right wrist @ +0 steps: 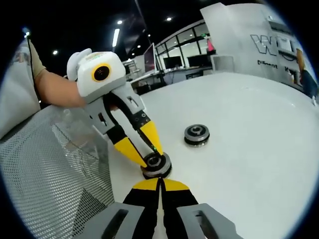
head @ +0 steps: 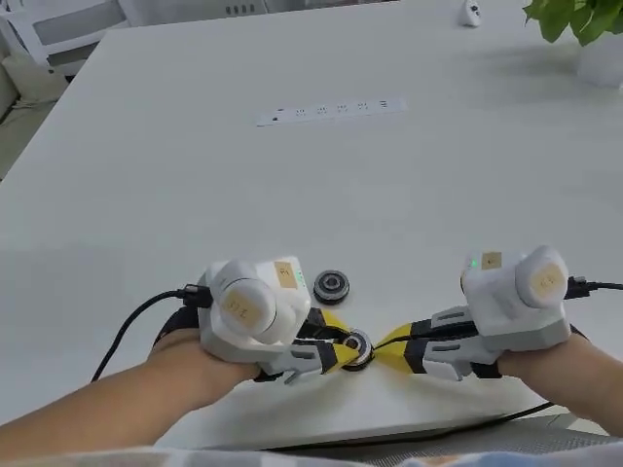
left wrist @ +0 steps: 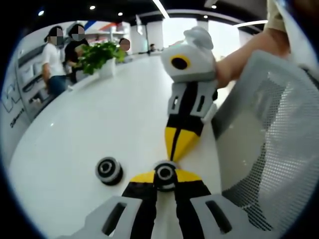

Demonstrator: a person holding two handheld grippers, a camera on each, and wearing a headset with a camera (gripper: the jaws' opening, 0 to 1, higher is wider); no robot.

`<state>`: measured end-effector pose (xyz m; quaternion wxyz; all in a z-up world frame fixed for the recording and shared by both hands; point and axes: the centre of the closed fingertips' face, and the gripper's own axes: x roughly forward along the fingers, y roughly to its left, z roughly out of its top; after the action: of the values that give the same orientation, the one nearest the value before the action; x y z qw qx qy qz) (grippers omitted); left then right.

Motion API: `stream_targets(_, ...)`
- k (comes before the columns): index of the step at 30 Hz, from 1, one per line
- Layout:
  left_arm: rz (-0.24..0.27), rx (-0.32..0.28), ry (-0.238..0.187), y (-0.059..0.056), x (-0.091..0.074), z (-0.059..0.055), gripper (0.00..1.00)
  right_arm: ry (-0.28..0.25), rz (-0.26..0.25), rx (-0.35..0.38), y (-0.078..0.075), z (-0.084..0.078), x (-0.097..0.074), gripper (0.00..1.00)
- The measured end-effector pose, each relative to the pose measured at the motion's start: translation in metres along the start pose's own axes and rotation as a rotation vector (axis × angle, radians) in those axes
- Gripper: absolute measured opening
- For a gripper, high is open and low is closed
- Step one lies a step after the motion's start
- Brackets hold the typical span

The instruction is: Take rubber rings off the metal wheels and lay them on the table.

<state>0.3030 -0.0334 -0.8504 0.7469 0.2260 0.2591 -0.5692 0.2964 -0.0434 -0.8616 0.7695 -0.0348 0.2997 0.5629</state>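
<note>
A small metal wheel (head: 356, 346) with a black rubber ring sits just above the white table (head: 195, 175) near its front edge. My left gripper (head: 341, 350) is shut on this wheel (left wrist: 165, 174), one yellow jaw tip on each side. My right gripper (head: 382, 346) comes in from the opposite side with its jaws shut into one wedge (right wrist: 159, 182), the tip touching the wheel's rim (right wrist: 157, 164). Whether it pinches the rubber is not clear. A second wheel (head: 331, 285) with its ring on lies flat on the table just beyond (left wrist: 108, 169) (right wrist: 196, 134).
A white power strip (head: 331, 110) lies further back at the table's middle. A potted plant (head: 574, 19) and a small white object (head: 471, 14) stand at the far right. A mesh chair (left wrist: 264, 139) is close behind the front edge. People stand far off.
</note>
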Motion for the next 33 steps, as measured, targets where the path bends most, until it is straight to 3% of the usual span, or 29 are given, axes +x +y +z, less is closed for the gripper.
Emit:
stream_targets(9,0.003,0.003,0.002,0.0,0.0,0.0,0.13,-0.019,0.007,0.108,-0.006,-0.001,0.0,0.0)
stream_targets(16,0.006,0.007,0.005,-0.001,0.0,0.0,0.13,-0.092,0.018,0.208,-0.006,0.006,-0.004,0.0)
stream_targets(28,0.018,-0.004,0.009,0.0,0.0,0.0,0.13,-0.131,0.024,0.297,-0.003,0.011,-0.003,0.0)
stream_targets(33,0.021,-0.003,0.016,0.0,0.0,0.0,0.12,-0.132,0.028,0.299,0.0,0.013,-0.003,0.0)
